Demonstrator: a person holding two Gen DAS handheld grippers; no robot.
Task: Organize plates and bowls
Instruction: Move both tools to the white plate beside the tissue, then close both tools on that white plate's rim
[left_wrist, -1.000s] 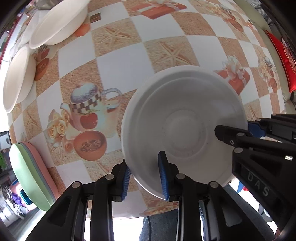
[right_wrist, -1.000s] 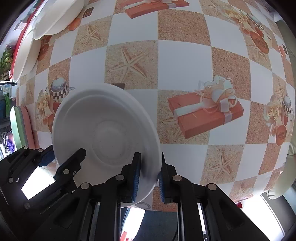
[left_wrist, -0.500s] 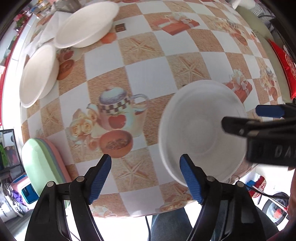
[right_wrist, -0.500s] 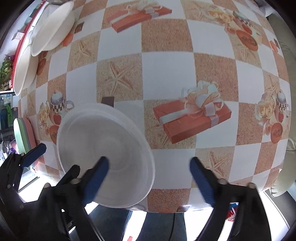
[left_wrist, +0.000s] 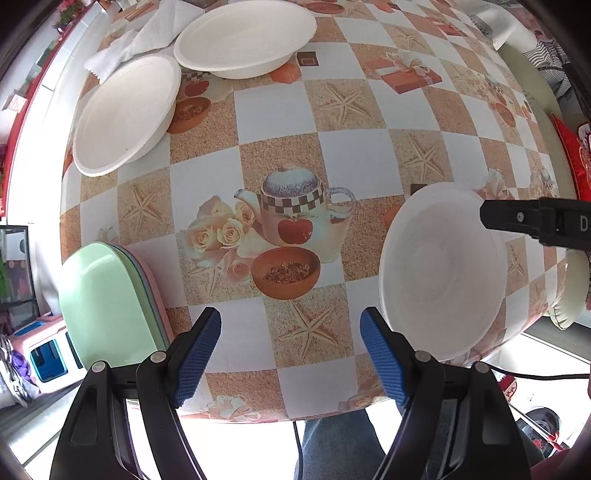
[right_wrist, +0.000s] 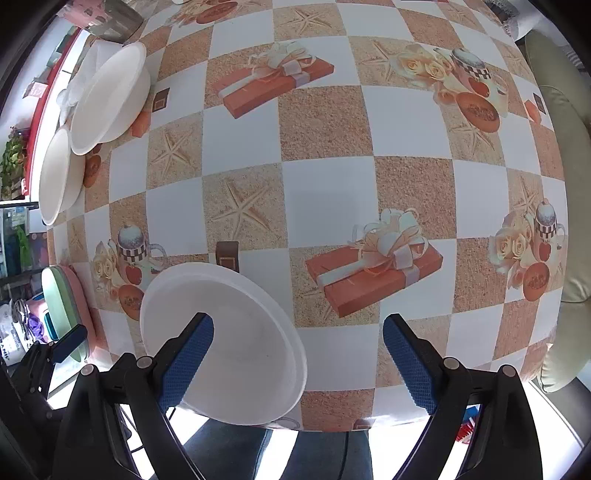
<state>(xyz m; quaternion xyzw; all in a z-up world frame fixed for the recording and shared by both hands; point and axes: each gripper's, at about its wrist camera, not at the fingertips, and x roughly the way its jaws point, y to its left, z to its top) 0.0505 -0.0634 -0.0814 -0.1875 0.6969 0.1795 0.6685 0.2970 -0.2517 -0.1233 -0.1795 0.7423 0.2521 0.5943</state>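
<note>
Left wrist view: left gripper (left_wrist: 291, 354) and right gripper (right_wrist: 297, 356) both spread, grasping nothing, white bowl (left_wrist: 441, 269) released at the table's (left_wrist: 277, 122) near edge, probably staging for the 2 far bowls (left_wrist: 243, 38).

Both views bright, daylit, sharp. Strong fisheye bend: tablecloth (left_wrist: 280, 122) checks bulge at centre, squeeze toward black vignetted corners. Floor past the table's near edge blown out white. Nearest bowl (left_wrist: 439, 269) glares, little inner detail. Shadows faint, soft.
</note>
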